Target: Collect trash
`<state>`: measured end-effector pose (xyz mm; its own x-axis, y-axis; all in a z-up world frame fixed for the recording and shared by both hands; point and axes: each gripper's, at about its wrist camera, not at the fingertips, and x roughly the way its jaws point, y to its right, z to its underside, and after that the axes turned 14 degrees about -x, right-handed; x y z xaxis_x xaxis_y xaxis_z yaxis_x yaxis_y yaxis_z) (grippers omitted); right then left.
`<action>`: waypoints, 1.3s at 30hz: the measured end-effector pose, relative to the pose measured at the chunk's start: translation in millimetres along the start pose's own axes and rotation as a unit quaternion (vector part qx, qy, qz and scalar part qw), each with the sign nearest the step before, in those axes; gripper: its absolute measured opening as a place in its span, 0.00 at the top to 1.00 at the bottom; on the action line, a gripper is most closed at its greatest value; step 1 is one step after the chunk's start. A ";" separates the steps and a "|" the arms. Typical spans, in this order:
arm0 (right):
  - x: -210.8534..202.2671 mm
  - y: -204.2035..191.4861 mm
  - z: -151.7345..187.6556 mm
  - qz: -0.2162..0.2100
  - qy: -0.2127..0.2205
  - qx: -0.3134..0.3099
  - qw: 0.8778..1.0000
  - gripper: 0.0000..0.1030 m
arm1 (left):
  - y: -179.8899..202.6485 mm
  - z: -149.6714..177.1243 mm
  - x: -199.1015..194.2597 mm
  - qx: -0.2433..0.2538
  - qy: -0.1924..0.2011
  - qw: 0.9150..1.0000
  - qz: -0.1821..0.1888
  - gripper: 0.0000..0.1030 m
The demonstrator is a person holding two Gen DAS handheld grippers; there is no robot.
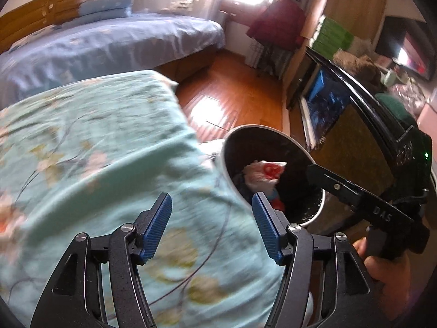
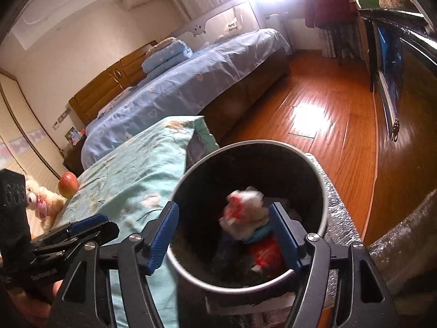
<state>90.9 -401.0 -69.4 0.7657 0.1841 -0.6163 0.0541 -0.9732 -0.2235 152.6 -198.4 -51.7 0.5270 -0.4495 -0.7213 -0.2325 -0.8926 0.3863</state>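
A round bin (image 2: 245,143) with a pale rim and dark inside stands against the teal floral bedspread (image 2: 131,175). My right gripper (image 2: 224,210) hangs open over its mouth. A crumpled white and red wrapper (image 2: 243,213) shows blurred between the fingers, clear of both pads, above red and blue trash (image 2: 265,251) at the bottom. In the left wrist view my left gripper (image 1: 211,205) is open over the bedspread (image 1: 95,136), just left of the bin (image 1: 228,139), with nothing between its pads. The wrapper (image 1: 262,172) lies inside the bin, apart from one of the right gripper's fingers (image 1: 327,181).
A red apple (image 2: 68,184) and a plush toy (image 2: 41,199) sit at the bedspread's far left. A blue-sheeted bed (image 2: 191,82) lies beyond. Wooden floor (image 2: 314,104) stretches toward the window. A dark cabinet (image 1: 327,101) stands to the right, and a silver mat (image 2: 338,218) lies beside the bin.
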 end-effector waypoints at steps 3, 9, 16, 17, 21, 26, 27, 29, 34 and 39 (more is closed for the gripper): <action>-3.5 -20.6 0.5 -0.009 0.006 -0.010 1.000 0.22 | -22.2 6.7 -21.4 -0.017 0.020 1.000 -0.013 0.36; -10.9 -72.6 -4.5 -0.032 0.029 -0.046 0.998 0.15 | -69.4 18.7 -66.6 -0.059 0.066 0.995 -0.043 0.35; -13.6 -121.6 -5.8 -0.039 0.052 -0.083 0.994 0.10 | -100.7 25.6 -103.7 -0.081 0.108 0.988 -0.069 0.34; -13.6 -126.6 -5.7 -0.039 0.053 -0.089 0.994 0.10 | -102.3 26.3 -108.4 -0.081 0.114 0.988 -0.071 0.34; -22.0 -146.3 -6.8 -0.028 0.069 -0.113 0.991 0.10 | -105.1 28.2 -129.1 -0.078 0.142 0.984 -0.078 0.30; -44.5 -162.9 -16.4 -0.012 0.114 -0.139 0.984 0.00 | -103.5 32.7 -158.3 -0.065 0.200 0.972 -0.109 0.10; -48.7 -164.8 -17.7 -0.005 0.122 -0.142 0.982 0.00 | -102.9 34.4 -162.9 -0.063 0.215 0.967 -0.120 0.04; -54.0 -168.0 -19.0 0.002 0.133 -0.146 0.980 0.00 | -102.6 38.0 -169.2 -0.059 0.238 0.960 -0.137 0.00; -49.1 -170.8 -13.7 0.006 0.136 -0.149 0.979 0.00 | -101.5 42.2 -169.0 -0.049 0.250 0.954 -0.158 0.00; -44.2 -175.7 -4.9 0.011 0.135 -0.162 0.977 0.00 | -98.6 47.1 -169.3 -0.044 0.259 0.950 -0.169 0.00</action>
<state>50.7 -238.8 0.8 0.9082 0.1620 -0.3859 0.2025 -0.9770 0.0663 47.8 -36.0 5.2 0.8961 -0.0389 -0.4422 0.0792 -0.9662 0.2454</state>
